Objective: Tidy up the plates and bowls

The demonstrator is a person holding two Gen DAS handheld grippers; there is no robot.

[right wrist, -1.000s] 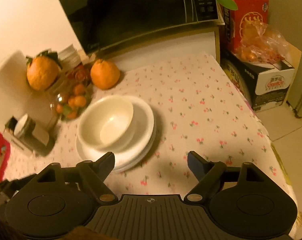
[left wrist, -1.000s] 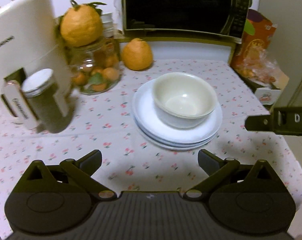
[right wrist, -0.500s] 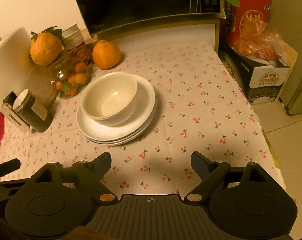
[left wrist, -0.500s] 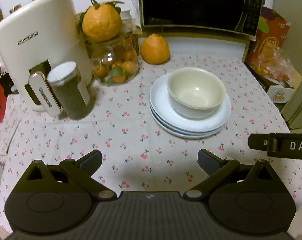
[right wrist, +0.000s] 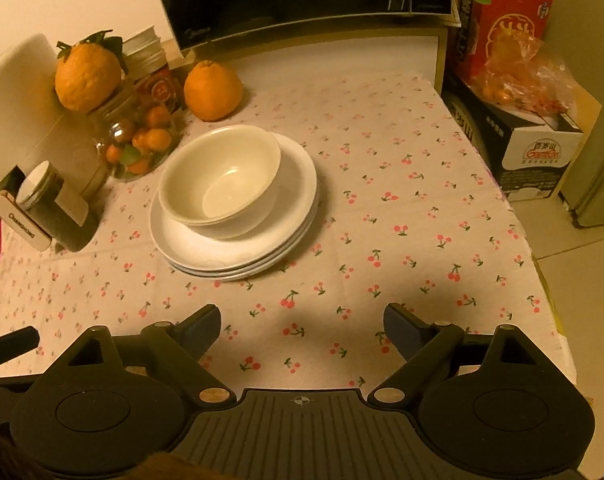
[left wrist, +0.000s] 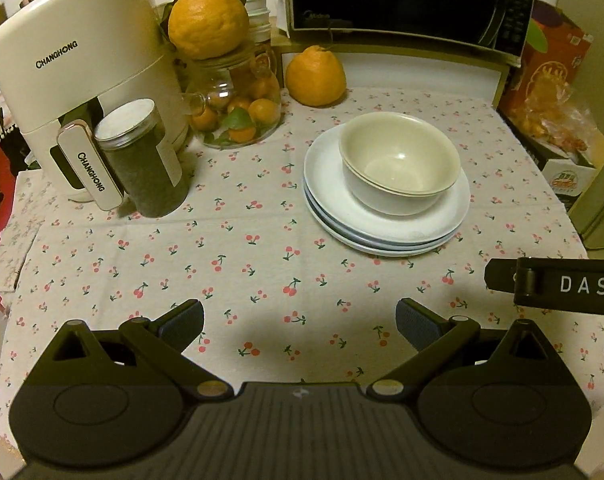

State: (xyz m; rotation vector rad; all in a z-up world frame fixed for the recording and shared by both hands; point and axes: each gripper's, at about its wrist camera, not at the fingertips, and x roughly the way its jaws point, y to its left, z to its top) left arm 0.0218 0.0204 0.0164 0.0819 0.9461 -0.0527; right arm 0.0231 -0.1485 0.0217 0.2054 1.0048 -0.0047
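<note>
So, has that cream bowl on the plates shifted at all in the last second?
No. The bowl sits on the same spot of the plate stack, just as near the loose orange as before; only the camera's view shifted.

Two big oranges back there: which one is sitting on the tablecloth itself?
The right orange, beside the microwave. The left orange is perched on the glass jar.
</note>
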